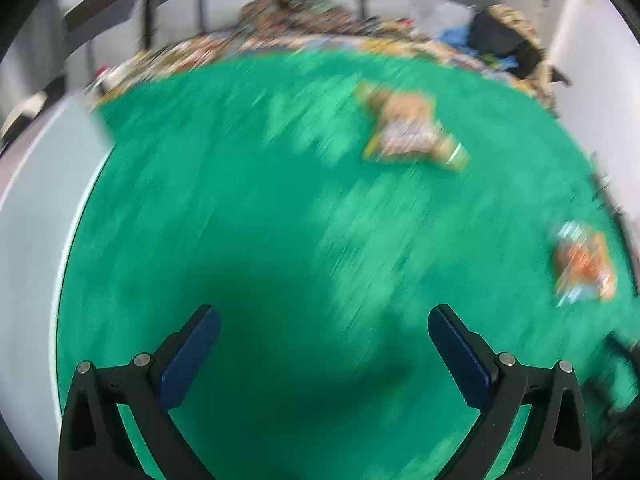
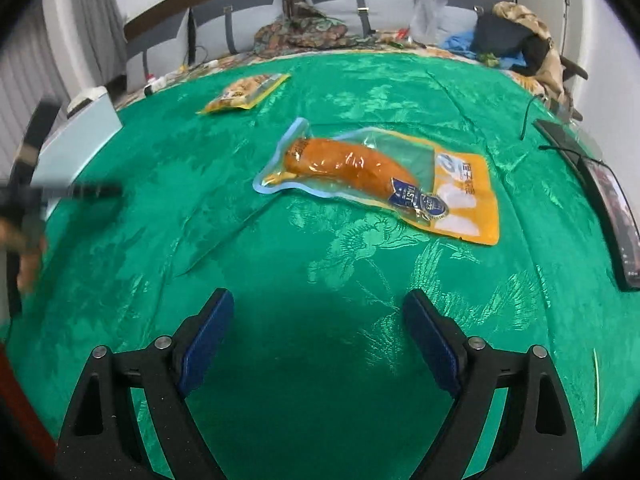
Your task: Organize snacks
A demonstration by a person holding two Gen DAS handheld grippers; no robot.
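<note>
A vacuum pack with an orange sausage-like snack lies flat on the green patterned cloth, just ahead of my right gripper, which is open with nothing between its fingers. Farther back on the left lies a yellow snack bag. The left wrist view is motion-blurred: the yellow bag shows at upper right and the orange pack at the far right. My left gripper is open above bare cloth. It also appears as a dark blur at the left edge of the right wrist view.
A pale blue box stands at the cloth's left edge. A dark flat device with a cable lies along the right edge. Clothes, bags and clutter pile up at the back against a padded headboard.
</note>
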